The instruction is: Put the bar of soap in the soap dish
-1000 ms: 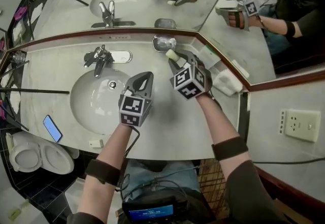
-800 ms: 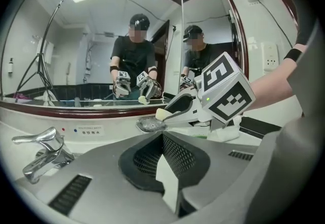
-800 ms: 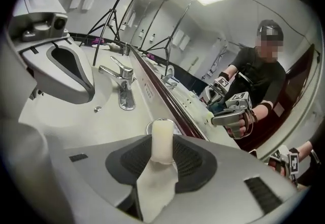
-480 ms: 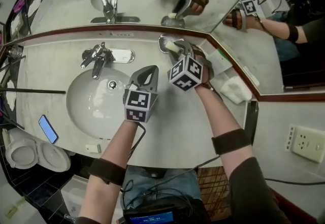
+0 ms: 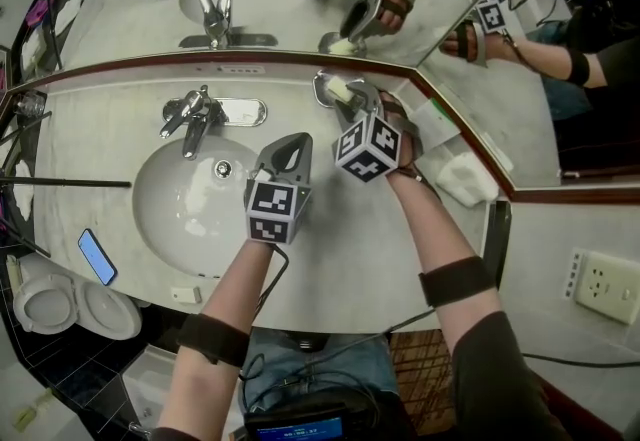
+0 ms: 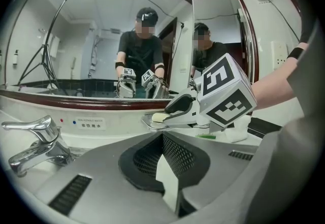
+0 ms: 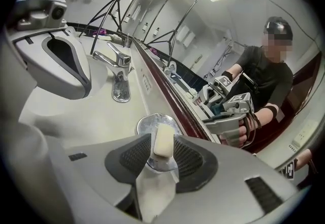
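Note:
The pale yellow bar of soap (image 7: 163, 140) stands on edge between the pads of my right gripper (image 7: 164, 135), just over the shiny metal soap dish (image 7: 148, 124). The jaws are opening, but both pads still look to be touching the soap. In the head view the right gripper (image 5: 352, 99) reaches to the dish (image 5: 321, 82) at the mirror's foot, with the soap (image 5: 338, 89) at its tip. My left gripper (image 5: 293, 141) is shut and empty, low over the counter beside the basin. From the left gripper view its jaws (image 6: 163, 139) point toward the dish (image 6: 147, 124) and soap (image 6: 158, 117).
A chrome faucet (image 5: 194, 115) and the round sink basin (image 5: 170, 214) lie left of the grippers. A white folded cloth (image 5: 466, 177) and a green packet sit at the right corner. A blue phone (image 5: 97, 256) rests at the counter's left edge. Mirrors line the back wall.
My right gripper has carried the soap from beside the dish to over it and sunk lower. The left gripper has shifted slightly and dropped toward the counter; both have held still lately.

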`<state>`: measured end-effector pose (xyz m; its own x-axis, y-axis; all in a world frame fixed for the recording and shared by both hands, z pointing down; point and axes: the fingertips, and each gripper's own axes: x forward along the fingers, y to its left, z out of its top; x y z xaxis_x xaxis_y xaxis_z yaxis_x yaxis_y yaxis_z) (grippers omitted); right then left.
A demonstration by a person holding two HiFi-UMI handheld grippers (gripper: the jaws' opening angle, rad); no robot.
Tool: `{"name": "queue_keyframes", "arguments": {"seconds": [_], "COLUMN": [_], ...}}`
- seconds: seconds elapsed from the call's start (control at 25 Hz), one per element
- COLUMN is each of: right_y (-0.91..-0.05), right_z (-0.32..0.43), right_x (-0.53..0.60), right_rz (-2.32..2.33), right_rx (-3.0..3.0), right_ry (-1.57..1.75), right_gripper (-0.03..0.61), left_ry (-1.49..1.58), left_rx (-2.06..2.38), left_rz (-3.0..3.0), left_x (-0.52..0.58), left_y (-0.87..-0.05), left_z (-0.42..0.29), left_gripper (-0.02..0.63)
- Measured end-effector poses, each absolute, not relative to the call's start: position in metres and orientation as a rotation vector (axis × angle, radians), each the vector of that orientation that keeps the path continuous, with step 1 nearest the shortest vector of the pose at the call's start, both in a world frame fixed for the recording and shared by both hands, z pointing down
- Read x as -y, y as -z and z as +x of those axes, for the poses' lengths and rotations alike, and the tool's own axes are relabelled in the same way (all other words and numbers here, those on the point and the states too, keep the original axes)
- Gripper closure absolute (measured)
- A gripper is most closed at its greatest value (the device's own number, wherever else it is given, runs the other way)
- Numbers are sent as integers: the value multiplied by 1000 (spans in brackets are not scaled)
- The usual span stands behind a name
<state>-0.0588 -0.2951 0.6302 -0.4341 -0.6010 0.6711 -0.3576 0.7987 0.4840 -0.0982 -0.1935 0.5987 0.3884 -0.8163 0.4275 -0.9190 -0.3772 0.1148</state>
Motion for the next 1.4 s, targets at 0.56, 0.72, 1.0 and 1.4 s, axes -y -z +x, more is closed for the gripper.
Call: {"name": "queue_keyframes", "arguments": {"seconds": [0.56,0.72,1.0,1.4], "right_y": [-554,-520,-496,-491], "right_z": [-26,-12,21,66], "right_x": [226,189,140,89], "right_rz": [859,941,1142,1303], "right_rx": [2200,2270,2416,2448], "right_ry": [83,-74,-420,-625], "right_gripper": [560,560,560,560], "left_ry": [-434,-392,-400,-404], "left_rx": [1460,1446,1375,1342], "left_rz": [2379,2395,2465,2474], "left_x": [158,142,108,78], "left_y": [-539,-508,-477,-471], "left_z": [-91,-94,-86,-87], "left_gripper": [614,614,614,614]}}
